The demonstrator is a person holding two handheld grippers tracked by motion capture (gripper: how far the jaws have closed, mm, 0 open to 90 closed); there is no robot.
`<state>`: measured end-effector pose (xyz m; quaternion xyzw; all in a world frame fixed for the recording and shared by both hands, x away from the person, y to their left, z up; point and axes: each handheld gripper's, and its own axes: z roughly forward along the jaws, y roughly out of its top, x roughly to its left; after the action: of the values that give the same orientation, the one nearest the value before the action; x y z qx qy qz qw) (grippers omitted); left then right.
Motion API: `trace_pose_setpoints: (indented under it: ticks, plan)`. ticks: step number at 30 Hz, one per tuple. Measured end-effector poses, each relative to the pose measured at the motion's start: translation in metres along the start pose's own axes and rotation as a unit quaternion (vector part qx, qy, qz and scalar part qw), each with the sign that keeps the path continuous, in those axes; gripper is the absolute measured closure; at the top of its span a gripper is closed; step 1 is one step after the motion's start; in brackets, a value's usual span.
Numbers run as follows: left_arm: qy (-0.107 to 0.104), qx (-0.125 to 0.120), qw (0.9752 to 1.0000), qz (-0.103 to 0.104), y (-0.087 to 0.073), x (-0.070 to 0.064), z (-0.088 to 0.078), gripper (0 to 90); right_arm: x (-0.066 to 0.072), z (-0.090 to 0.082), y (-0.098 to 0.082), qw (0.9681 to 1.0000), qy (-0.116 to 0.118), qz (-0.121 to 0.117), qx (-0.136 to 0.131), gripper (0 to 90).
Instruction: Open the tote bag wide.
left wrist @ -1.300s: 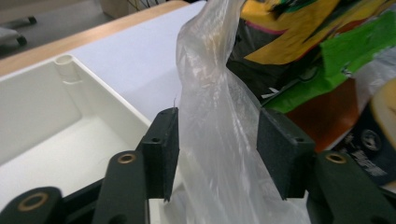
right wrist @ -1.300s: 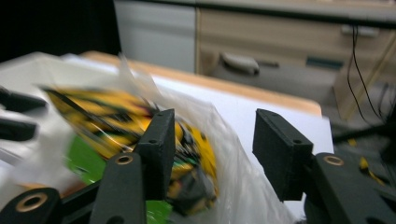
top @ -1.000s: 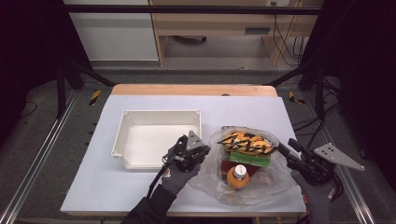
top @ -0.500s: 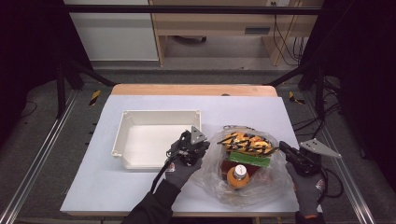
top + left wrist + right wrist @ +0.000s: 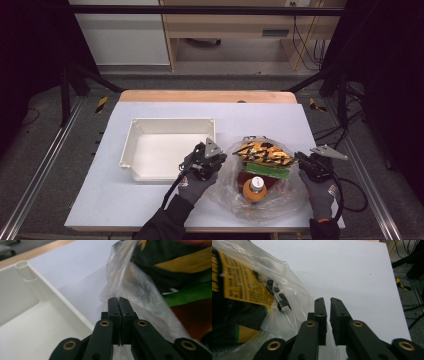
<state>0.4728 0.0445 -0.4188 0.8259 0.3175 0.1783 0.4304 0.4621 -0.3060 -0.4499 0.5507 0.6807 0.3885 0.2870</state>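
A clear plastic bag (image 5: pixel 227 189) lies on the white table, holding a yellow-and-black packet (image 5: pixel 262 152), a green pack (image 5: pixel 272 171) and an orange bottle (image 5: pixel 256 188). My left gripper (image 5: pixel 216 159) sits at the bag's left edge; in the left gripper view this gripper (image 5: pixel 119 299) is shut on a fold of the bag film (image 5: pixel 125 270). My right gripper (image 5: pixel 300 158) is low at the bag's right edge. Its jaws (image 5: pixel 326 300) have just been opening and stand a narrow gap apart with nothing between them; the bag (image 5: pixel 287 312) lies just beside one jaw.
An empty white tray (image 5: pixel 170 121) stands left of the bag, its corner (image 5: pixel 50 293) close under my left gripper. Bare white tabletop (image 5: pixel 357 272) stretches beyond the right gripper. Cables trail off the table's right side (image 5: pixel 350 185).
The right hand has come in from the right and sunk toward the bag's right edge. The left hand has kept its place at the bag's left edge.
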Motion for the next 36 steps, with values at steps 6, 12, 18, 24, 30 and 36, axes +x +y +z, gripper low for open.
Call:
trace_pose_setpoints:
  ticks: [6, 12, 18, 24, 30, 36]
  plan:
    - [-0.031, -0.06, 0.9977, 0.004, -0.002, -0.007, -0.03, 75.9, 0.0, -0.035, 0.004, 0.9969, 0.026, 0.006, -0.074, 65.0]
    - [-0.042, -0.097, 0.9943, 0.01, -0.003, -0.014, -0.053, 63.4, 0.009, -0.081, 0.01, 0.9901, 0.049, -0.006, -0.131, 54.6]
    - [-0.05, -0.108, 0.9922, 0.035, -0.002, -0.033, -0.057, 54.2, 0.026, -0.11, 0.004, 0.9879, 0.07, -0.027, -0.136, 56.2]
    - [-0.051, -0.101, 0.9928, 0.04, -0.001, -0.038, -0.05, 54.6, 0.039, -0.113, -0.012, 0.9873, 0.102, -0.04, -0.115, 59.2]
    - [-0.047, -0.094, 0.9937, 0.04, -0.005, -0.034, -0.046, 54.8, 0.052, -0.094, -0.02, 0.9862, 0.13, -0.055, -0.086, 56.3]
    - [-0.042, -0.087, 0.9946, 0.036, -0.008, -0.029, -0.043, 54.4, 0.067, -0.072, -0.018, 0.9826, 0.152, -0.077, -0.073, 54.3]
